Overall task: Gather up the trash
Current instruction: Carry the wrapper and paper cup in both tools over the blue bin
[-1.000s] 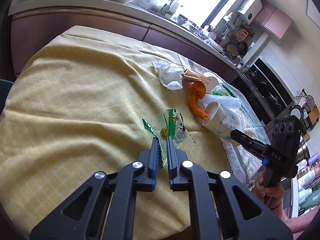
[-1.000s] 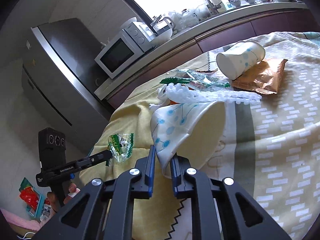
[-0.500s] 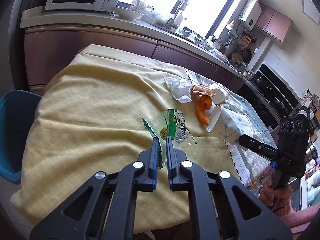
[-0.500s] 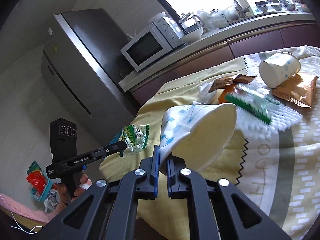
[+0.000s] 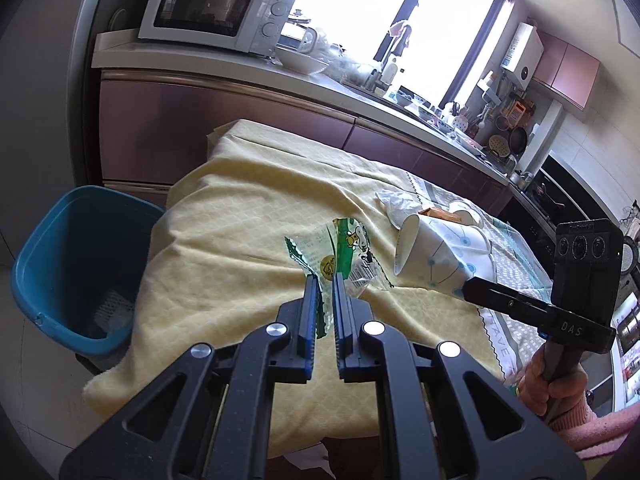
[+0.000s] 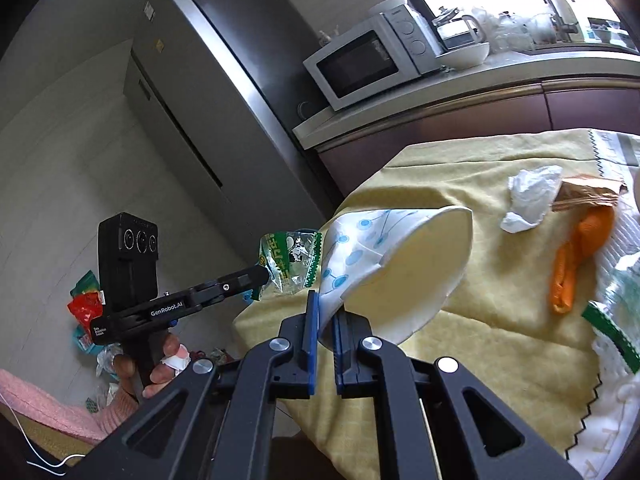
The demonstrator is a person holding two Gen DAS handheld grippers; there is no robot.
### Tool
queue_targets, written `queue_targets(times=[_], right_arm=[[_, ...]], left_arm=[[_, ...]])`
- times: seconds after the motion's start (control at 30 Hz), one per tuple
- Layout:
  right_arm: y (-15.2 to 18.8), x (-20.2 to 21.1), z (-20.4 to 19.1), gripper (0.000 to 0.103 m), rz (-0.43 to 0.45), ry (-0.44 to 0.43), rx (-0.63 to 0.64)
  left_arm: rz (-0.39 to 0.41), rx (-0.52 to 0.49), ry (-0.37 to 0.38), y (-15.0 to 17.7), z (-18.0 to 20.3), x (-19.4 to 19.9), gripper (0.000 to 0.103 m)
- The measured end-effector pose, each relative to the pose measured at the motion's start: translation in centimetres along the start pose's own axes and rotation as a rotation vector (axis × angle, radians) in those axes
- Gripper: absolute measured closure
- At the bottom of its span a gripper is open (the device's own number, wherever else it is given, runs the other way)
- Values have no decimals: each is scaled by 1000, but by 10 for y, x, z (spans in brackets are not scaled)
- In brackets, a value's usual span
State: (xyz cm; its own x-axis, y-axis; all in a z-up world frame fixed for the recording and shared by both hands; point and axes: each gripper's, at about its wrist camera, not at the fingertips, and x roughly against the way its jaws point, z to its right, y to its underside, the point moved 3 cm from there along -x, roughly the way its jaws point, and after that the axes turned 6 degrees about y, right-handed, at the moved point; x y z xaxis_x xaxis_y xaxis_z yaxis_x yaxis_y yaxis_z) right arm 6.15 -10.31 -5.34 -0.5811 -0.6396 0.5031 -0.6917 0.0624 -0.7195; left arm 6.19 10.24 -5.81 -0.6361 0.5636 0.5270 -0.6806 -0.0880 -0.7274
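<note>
Crinkly green and clear wrapper (image 5: 344, 256) is pinched in the left gripper (image 5: 324, 286) jaws, up above the yellow cloth (image 5: 240, 216) on the worktop. Right gripper (image 6: 325, 312) jaws squeeze the paper cup (image 6: 400, 264) wall flat. Both look held up ready for the blue bin (image 5: 76, 256) nearby.

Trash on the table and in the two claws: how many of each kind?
Paper cups: 2 (held cup in right claw, second cup on table)
Wrappers: 3 (green wrapper in left claw, brown wrapper, green-edged wrapper)
Crumpled tissue: 1
Orange scrap: 1
Foam net: 1
Total: 8
</note>
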Motion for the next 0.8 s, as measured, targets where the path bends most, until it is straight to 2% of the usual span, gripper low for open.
queue_targets(times=[0.43,0.8], right_arm=[[-30,-71,-60,97,-114,-124,167],[-44,-112,-98,97,-179,-175,247]], left_arm=[[128,128,-173,-7,-74,72,95],[160,193,-272,-9,-125,99,95]])
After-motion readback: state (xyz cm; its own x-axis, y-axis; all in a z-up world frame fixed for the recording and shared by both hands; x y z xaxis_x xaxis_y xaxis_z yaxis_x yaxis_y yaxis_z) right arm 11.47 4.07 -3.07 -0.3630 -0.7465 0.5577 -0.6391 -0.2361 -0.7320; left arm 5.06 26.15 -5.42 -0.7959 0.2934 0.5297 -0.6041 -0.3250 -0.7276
